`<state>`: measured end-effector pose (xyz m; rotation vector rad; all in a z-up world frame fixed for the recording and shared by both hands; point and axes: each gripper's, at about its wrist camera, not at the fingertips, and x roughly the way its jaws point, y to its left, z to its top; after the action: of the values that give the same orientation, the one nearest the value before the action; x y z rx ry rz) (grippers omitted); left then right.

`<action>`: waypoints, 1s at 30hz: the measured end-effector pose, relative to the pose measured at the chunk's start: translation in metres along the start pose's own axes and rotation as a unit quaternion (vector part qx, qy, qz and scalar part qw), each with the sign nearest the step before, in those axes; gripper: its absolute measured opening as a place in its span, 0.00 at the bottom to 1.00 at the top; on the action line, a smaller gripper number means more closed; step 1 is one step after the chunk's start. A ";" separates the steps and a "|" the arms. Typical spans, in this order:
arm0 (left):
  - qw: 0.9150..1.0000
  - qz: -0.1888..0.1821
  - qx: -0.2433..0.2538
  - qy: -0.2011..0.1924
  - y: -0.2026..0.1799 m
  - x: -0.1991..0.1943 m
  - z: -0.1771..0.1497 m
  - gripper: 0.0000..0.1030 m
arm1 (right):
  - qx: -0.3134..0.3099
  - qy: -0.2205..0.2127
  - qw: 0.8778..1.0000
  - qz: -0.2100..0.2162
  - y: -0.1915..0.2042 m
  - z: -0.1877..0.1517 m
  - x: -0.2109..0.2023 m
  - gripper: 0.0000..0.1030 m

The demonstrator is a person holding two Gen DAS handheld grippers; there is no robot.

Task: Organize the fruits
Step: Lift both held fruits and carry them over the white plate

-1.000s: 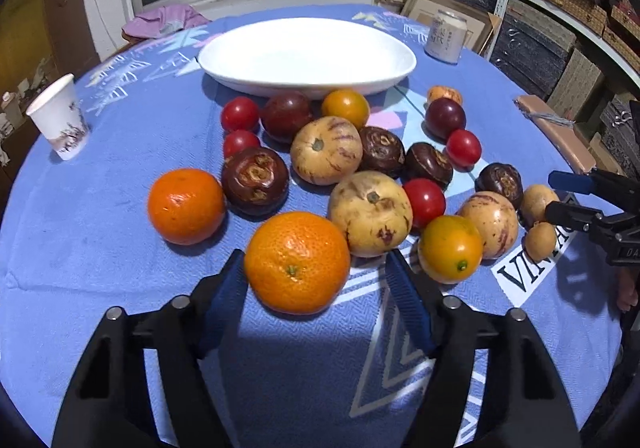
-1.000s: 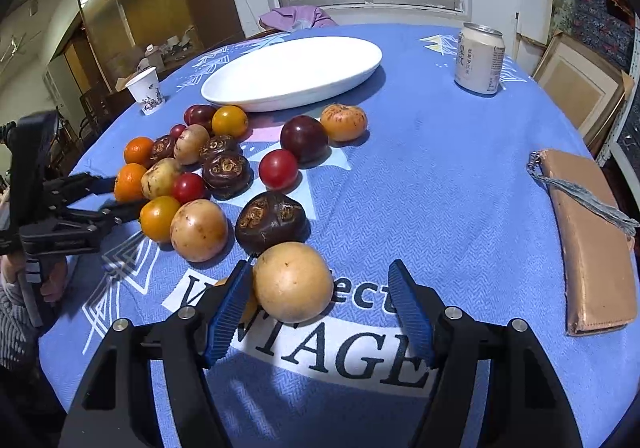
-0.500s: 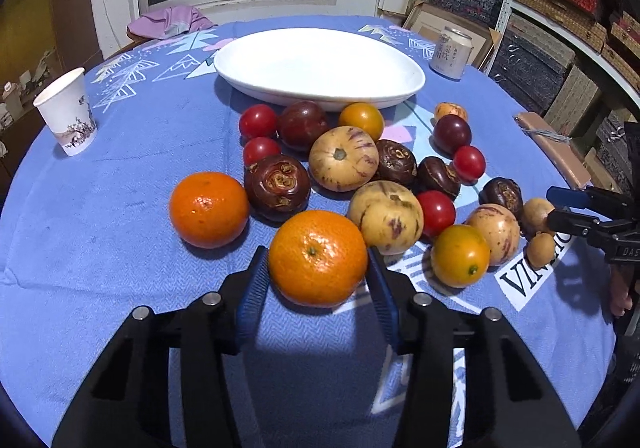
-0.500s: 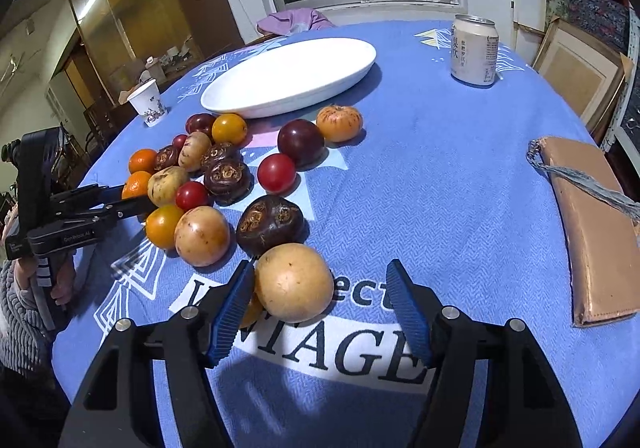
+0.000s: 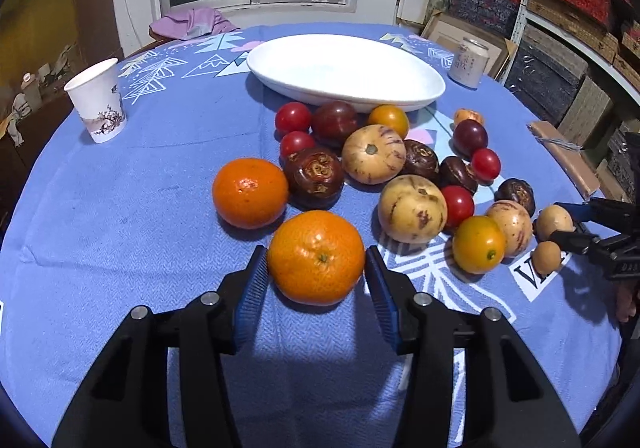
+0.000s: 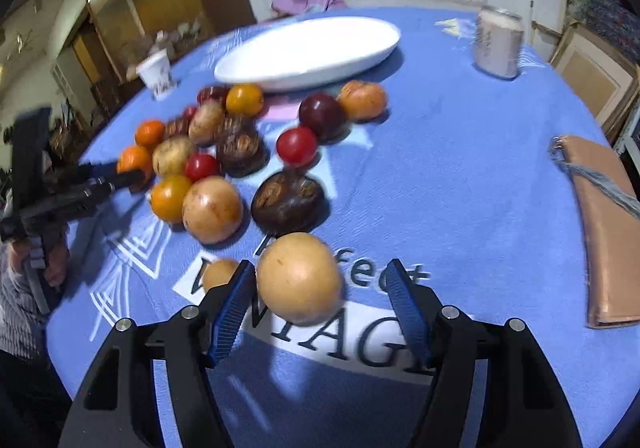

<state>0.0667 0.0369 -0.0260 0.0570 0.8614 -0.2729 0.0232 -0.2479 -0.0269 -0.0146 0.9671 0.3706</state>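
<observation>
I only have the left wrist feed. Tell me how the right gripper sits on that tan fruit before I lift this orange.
Observer: The right gripper is open around the round tan fruit. Its left pad is close against the fruit, but blue tablecloth shows between the fruit and the right pad.
Operator: Check what's beside it.
Observer: A smaller tan fruit sits just outside the left finger, not between the jaws.
Operator: My left gripper is pinching the near orange. Report what's ahead of the right one.
Observer: A dark wrinkled fruit lies directly beyond the tan one, between it and the white dish.
</observation>
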 end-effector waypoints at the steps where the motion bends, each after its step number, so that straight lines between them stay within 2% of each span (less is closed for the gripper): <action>1: 1.000 0.001 -0.001 0.002 0.000 0.001 0.000 0.47 | -0.012 0.000 1.000 0.008 0.006 0.001 -0.001 0.54; 3: 1.000 0.000 -0.004 0.004 0.001 0.002 0.000 0.47 | -0.016 0.000 1.000 0.008 0.010 0.000 0.000 0.44; 5: 1.000 -0.002 -0.006 0.005 0.002 0.003 0.000 0.47 | -0.020 0.000 1.000 0.005 0.012 -0.001 -0.001 0.41; 9: 1.000 -0.003 -0.013 0.010 0.004 0.007 0.002 0.49 | -0.017 -0.001 1.000 0.004 0.011 -0.001 -0.001 0.41; 11: 1.000 -0.001 -0.022 0.008 0.006 0.009 0.004 0.56 | -0.021 0.000 1.000 -0.001 0.013 -0.002 -0.001 0.41; 13: 1.000 0.003 -0.023 0.002 0.006 0.009 0.006 0.56 | -0.023 -0.001 1.000 -0.004 0.014 -0.002 -0.002 0.41; 15: 1.000 0.007 -0.015 0.001 0.003 0.011 0.008 0.55 | -0.023 -0.001 1.000 -0.006 0.014 -0.001 -0.001 0.41; 16: 1.000 0.006 -0.011 0.004 0.001 0.012 0.007 0.47 | -0.023 -0.001 1.000 -0.006 0.014 -0.001 -0.001 0.41; 20: 1.000 -0.002 -0.010 0.002 0.000 0.010 0.006 0.45 | -0.019 -0.003 1.000 -0.005 0.014 -0.001 -0.001 0.40; 24: 0.999 0.000 -0.012 -0.031 -0.001 -0.007 0.006 0.45 | -0.003 -0.009 1.000 0.004 0.009 -0.001 -0.003 0.40; 28: 0.998 -0.016 -0.014 -0.053 -0.005 -0.029 0.031 0.45 | 0.015 -0.049 0.999 0.016 0.003 0.022 -0.026 0.40; 30: 0.997 -0.013 -0.016 -0.073 -0.007 -0.041 0.066 0.45 | 0.012 -0.097 0.995 0.014 0.005 0.055 -0.052 0.40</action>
<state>0.0880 0.0282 0.0483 -0.0034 0.7211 -0.2844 0.0390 -0.2489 0.0469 0.0553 0.7809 0.3786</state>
